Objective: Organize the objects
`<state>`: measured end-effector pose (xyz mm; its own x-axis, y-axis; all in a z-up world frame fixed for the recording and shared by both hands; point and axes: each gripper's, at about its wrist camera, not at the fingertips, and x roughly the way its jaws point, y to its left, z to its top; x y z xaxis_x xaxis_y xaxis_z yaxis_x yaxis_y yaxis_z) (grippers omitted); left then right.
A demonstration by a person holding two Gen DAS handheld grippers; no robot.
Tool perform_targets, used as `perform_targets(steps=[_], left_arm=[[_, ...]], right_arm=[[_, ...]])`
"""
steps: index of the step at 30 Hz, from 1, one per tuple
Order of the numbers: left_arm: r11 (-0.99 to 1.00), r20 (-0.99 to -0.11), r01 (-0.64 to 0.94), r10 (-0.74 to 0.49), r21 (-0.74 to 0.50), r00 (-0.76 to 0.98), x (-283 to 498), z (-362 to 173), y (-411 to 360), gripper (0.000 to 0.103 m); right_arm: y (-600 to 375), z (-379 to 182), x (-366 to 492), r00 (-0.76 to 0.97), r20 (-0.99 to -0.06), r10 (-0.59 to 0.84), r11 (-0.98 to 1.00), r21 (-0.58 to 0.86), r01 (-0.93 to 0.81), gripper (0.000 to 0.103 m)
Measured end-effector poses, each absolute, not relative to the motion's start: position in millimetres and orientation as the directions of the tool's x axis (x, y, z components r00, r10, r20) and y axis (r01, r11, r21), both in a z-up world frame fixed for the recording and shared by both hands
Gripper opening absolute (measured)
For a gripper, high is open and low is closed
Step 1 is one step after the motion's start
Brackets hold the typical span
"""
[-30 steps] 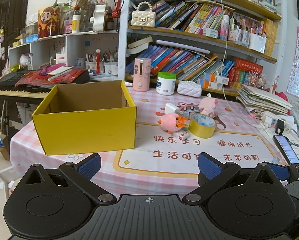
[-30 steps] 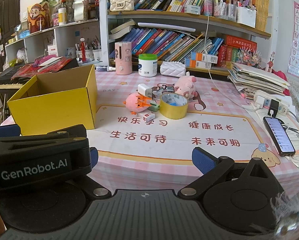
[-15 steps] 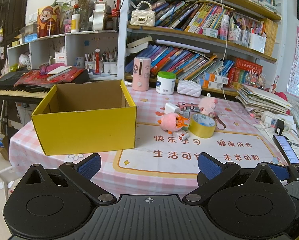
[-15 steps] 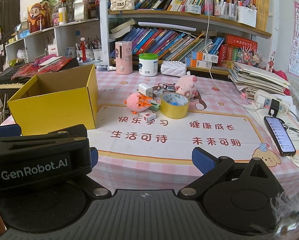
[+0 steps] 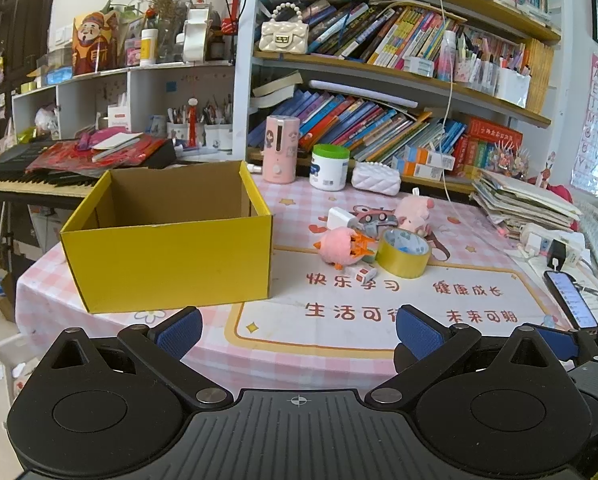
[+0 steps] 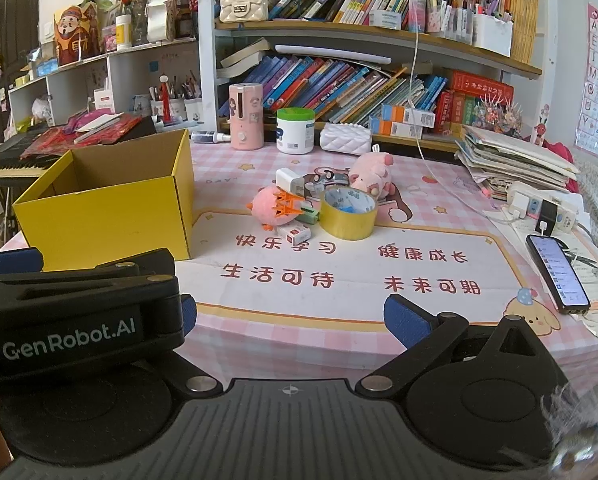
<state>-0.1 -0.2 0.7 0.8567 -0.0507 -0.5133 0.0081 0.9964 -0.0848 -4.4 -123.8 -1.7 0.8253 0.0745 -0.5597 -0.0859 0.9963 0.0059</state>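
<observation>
We hold both claws wide and empty at the near edge of the worktop [image 5: 331, 344], because nothing is picked yet. From the left claw [image 5: 297, 330] the open yellow box [image 5: 171, 264] stands at 11 o'clock, ready to receive things. From the right claw [image 6: 290, 316] the tape roll [image 6: 348, 216], the pink toys [image 6: 273, 210] and the charger [image 6: 289, 179] lie together at 12 o'clock, well apart from it.

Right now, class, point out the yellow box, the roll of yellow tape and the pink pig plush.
yellow box [image 5: 171, 264], left wrist view, on its front wall.
roll of yellow tape [image 6: 347, 222], right wrist view, on its outer side.
pink pig plush [image 6: 373, 174], right wrist view, on its body.
</observation>
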Motion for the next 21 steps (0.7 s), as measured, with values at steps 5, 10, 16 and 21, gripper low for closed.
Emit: perform_targets(steps=[5, 10, 16, 21], left_arm=[[0.996, -0.514, 0.007, -0.050, -0.084, 0.856, 0.0, 0.9, -0.3, 0.103], [0.996, -0.514, 0.008, -0.050, -0.085, 0.856, -0.1, 0.8, -0.3, 0.103], [0.996, -0.514, 0.007, -0.050, -0.085, 0.857, 0.0, 1.0, -0.5, 0.103], [0.996, -0.514, 0.007, -0.050, -0.085, 0.856, 0.0, 1.0, -0.6, 0.103]], right_arm=[[-123.7, -1.6, -4.0, 0.825, -0.560, 0.074, 0.996, 0.006, -0.085, 0.102], [-123.1, -2.6, -1.5, 0.825, -0.560, 0.070, 0.997, 0.002, -0.083, 0.102], [-122.8, -2.0, -1.7, 0.825, -0.560, 0.071, 0.996, 0.003, -0.084, 0.102], [-122.6, -1.8, -1.9, 0.825, -0.560, 0.070, 0.997, 0.002, -0.084, 0.102]])
